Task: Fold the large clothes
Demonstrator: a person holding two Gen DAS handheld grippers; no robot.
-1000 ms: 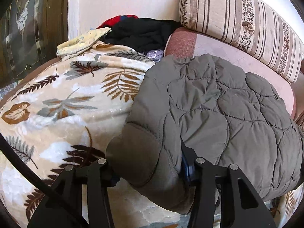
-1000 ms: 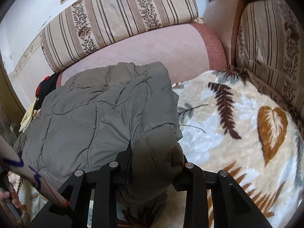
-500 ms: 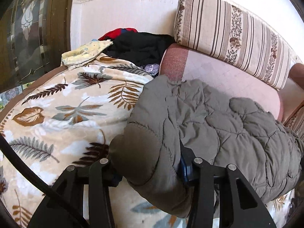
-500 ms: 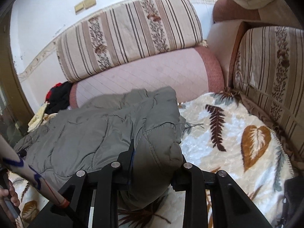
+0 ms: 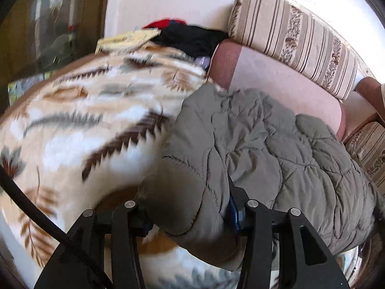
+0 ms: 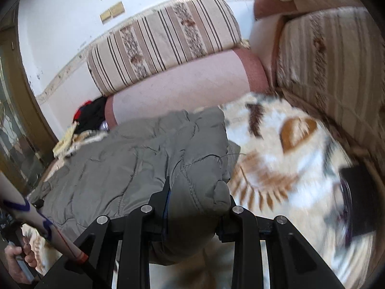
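A grey-green quilted jacket [image 5: 264,144] lies across a leaf-patterned blanket [image 5: 84,120]. In the left wrist view my left gripper [image 5: 187,213] has a thick bunched edge of the jacket between its fingers; its jaws are opening slightly, and the pads still press the fabric. In the right wrist view my right gripper [image 6: 196,204] is shut on the other padded corner of the jacket [image 6: 120,163], which sags below the fingers. The far side of the jacket lies near the pink sofa seat [image 6: 180,84]. Both views are blurred by motion.
Striped back cushions [image 5: 288,36] line the sofa behind the seat and on the right [image 6: 324,60]. Dark and red clothes [image 5: 192,38] are piled at the far left end. A black object [image 6: 358,200] lies on the blanket [image 6: 288,168]. A person's hand [image 6: 16,260] shows at lower left.
Both grippers have drawn back from the sofa's back cushions, dragging the jacket with them over the blanket. More wall and sofa seat show beyond the jacket. Both grips hold.
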